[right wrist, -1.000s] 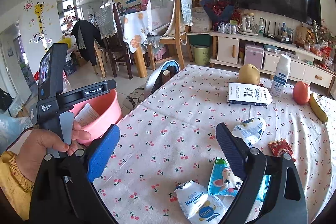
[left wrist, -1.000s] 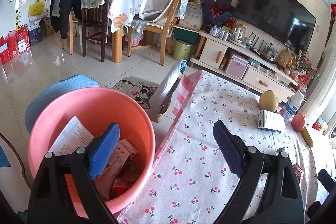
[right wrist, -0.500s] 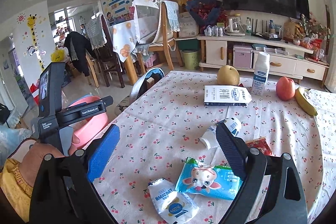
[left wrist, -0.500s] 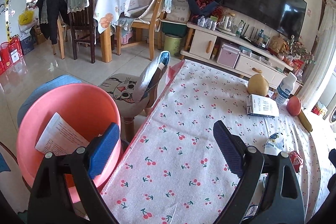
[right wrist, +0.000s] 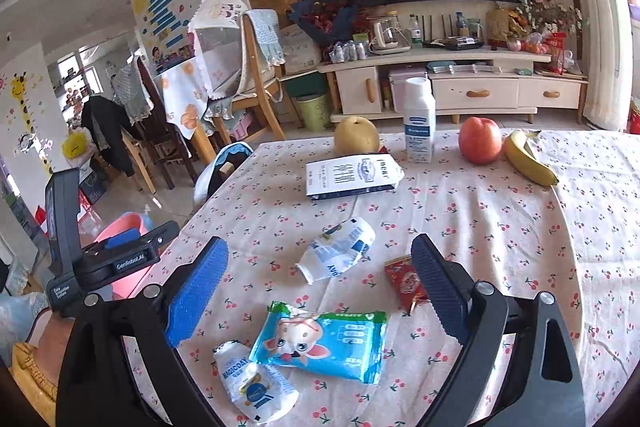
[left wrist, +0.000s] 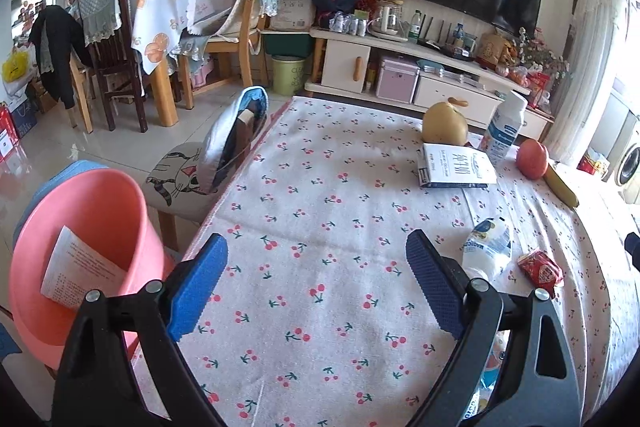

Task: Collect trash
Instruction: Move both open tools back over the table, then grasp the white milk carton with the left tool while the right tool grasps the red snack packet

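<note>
Both grippers hung over the table (right wrist: pixel 500 211) with fingers spread wide and nothing between them. The left gripper (left wrist: pixel 316 291) sat above bare cloth near the table's left edge, just beside the pink bin (left wrist: pixel 80 227), which stood off that edge and already held a paper sheet (left wrist: pixel 76 273). The right gripper (right wrist: pixel 320 291) pointed at the trash grouped toward the near edge: a blue wrapper (right wrist: pixel 320 345), a white pouch (right wrist: pixel 256 387) touching it at the near side, a crumpled pouch (right wrist: pixel 340 251) farther in, and a red packet (right wrist: pixel 406 283) just beside the right finger pad.

Farther back, toward the far edge, lay a flat carton (right wrist: pixel 352 175), with a pear (right wrist: pixel 356 135), a bottle (right wrist: pixel 418 123), an apple (right wrist: pixel 480 139) and a banana (right wrist: pixel 528 159). These looked like keepers, though the carton's status could not be told.

Risks from here, as a judgement:
- The blue wrapper and the white pouch overlapped; closing on one could drag or drop the other.
- Thin, flat film may slip from the pads or bunch the cloth under them.
- The red packet sat so close to the right finger that a descent could push it aside.
- The bin stood below the table edge; a release too early would land trash on the floor.
</note>
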`<state>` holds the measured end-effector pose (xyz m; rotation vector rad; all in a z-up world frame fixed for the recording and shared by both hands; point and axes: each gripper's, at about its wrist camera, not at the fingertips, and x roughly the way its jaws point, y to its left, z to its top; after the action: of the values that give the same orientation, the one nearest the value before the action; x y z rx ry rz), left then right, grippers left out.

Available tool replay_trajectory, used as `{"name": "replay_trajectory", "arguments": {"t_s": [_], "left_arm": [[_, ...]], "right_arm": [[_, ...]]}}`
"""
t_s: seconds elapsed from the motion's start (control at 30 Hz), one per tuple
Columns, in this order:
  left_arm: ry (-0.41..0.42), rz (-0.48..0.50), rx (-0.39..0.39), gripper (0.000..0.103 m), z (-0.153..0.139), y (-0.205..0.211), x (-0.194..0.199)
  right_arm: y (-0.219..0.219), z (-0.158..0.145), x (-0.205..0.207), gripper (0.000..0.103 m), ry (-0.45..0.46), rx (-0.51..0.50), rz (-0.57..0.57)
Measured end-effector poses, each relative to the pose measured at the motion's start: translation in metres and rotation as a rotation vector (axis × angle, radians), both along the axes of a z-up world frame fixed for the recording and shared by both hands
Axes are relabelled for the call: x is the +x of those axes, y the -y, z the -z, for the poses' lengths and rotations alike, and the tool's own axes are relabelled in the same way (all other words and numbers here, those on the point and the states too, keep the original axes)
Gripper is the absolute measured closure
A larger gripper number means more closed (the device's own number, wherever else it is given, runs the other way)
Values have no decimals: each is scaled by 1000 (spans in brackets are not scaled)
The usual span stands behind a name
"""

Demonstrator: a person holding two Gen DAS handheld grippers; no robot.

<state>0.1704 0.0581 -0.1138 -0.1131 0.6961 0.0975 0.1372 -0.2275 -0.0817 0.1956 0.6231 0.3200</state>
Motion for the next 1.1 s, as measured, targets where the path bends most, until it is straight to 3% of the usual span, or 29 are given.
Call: {"name": "replay_trajectory", "arguments": {"t_s": [0.23,0.4,0.57,0.83,1.1], "left_arm": [[18,225,100,12,0,53,21],[29,412,308,12,7,101,52],[-6,532,503,12,25,140,99],[-79,643,525,12,44,159,162],[-145,733,503,12,60,171,194]], "right_arm": [[67,14,24,11,-91,74,150],[101,30,38,11,-181,157,196],[97,52,53,11,-282,133,155],[62,70,68,11,-326,21,39],[55,79,78,11,-353,6,4]]}}
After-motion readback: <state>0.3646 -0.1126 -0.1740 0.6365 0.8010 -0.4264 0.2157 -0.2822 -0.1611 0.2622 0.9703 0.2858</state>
